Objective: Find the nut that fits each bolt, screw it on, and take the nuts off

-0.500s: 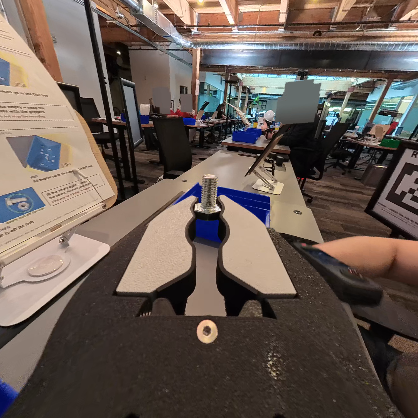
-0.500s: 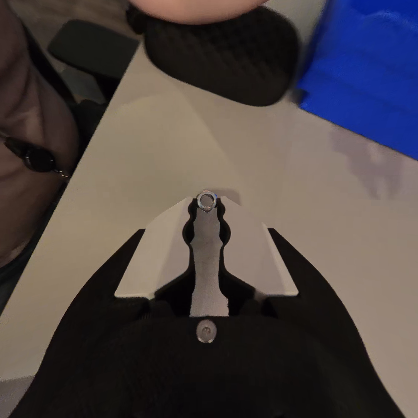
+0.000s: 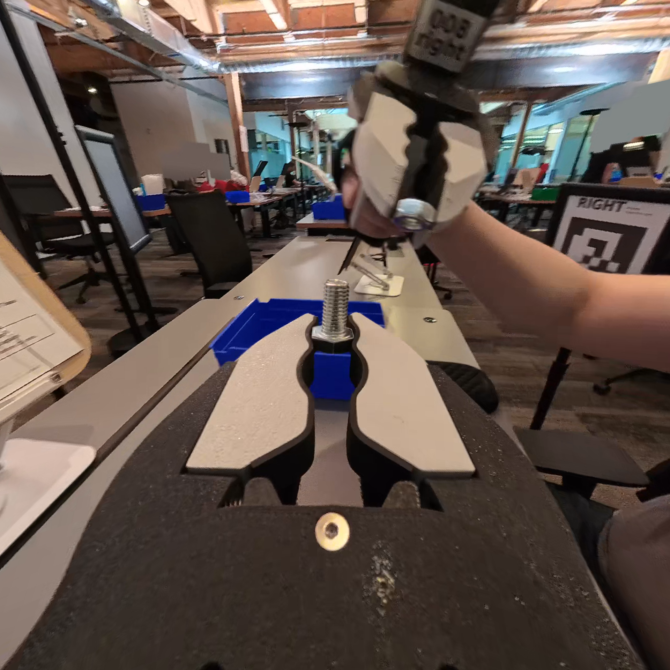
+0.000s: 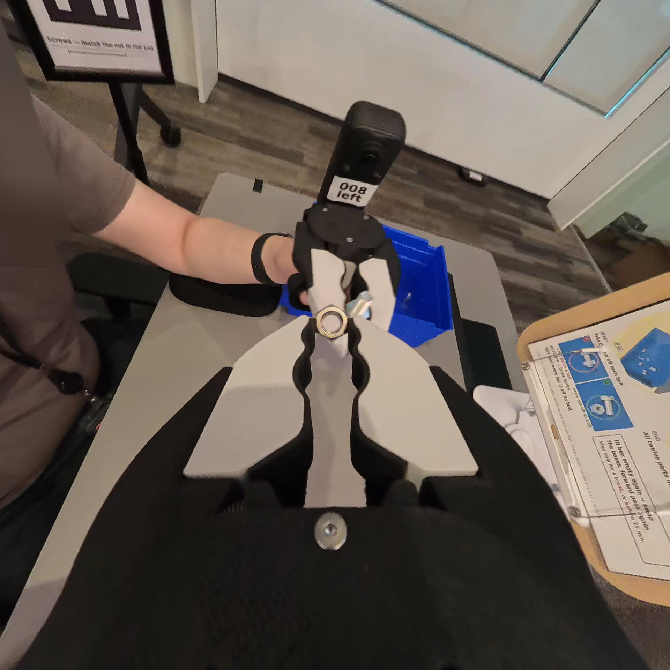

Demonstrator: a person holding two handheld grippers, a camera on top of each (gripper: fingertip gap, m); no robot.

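Note:
My left gripper (image 3: 333, 326) is shut on the hex head of a silver bolt (image 3: 335, 308), whose threaded shaft stands upright above the fingertips. My right gripper (image 4: 330, 328) is shut on a silver hex nut (image 4: 330, 322), held flat at the fingertips. In the left wrist view the right gripper (image 3: 413, 217) hangs above and a little to the right of the bolt, with the nut (image 3: 413, 214) at its tip, apart from the bolt. In the right wrist view the left gripper (image 4: 353, 308) points toward me with the bolt (image 4: 359, 304) just right of the nut.
A blue bin (image 3: 290, 322) sits on the grey table (image 3: 409, 326) behind the bolt; it also shows in the right wrist view (image 4: 420, 290). An instruction board on a stand (image 4: 598, 417) is at the right. A framed marker sign (image 3: 612, 232) stands beside the table. A person's arm (image 3: 525, 290) reaches in. There is about 6 cm between the tips of the two grippers.
The right gripper has lifted the nut off the table and swung up above the bolt. The left gripper still holds the bolt upright, its view shifted slightly.

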